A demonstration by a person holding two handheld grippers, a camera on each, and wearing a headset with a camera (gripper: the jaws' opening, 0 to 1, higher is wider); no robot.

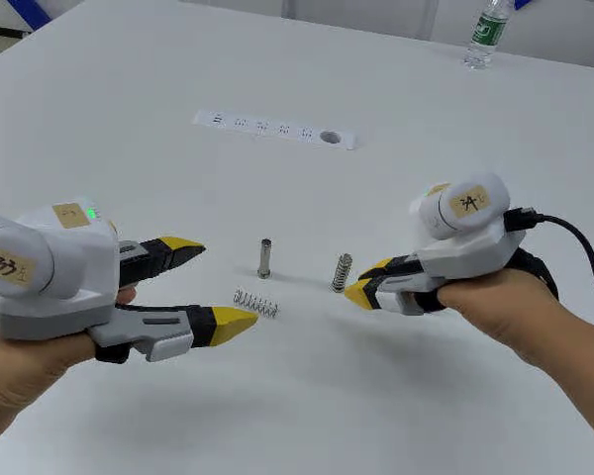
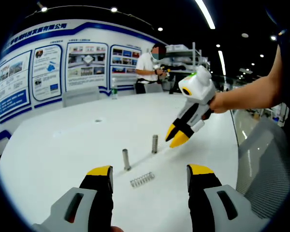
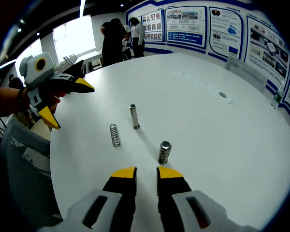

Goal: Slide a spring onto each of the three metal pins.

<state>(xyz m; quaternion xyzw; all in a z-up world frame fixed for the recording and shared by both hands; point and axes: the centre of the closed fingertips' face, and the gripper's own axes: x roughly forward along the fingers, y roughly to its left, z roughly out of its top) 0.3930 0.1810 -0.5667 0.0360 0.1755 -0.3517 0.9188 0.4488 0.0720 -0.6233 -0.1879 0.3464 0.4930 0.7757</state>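
Yellow-tipped, gaping wide, gripping nothing at left gripper (image 1: 228, 281); sitting barely parted, empty, at right gripper (image 1: 363, 280). Noting loose spring (image 1: 255, 303) lying just ahead of left jaws, bare pin (image 1: 265, 257) beyond — advising pinching one end, lowering upright.

We see a white table (image 1: 129, 119): bare pin (image 1: 264, 257), spring-fitted pin (image 1: 343, 272), loose spring (image 1: 255, 303) between left gripper (image 1: 226, 281) and right gripper (image 1: 361, 280); power strip (image 1: 274, 129), water bottle (image 1: 487, 35) beyond.
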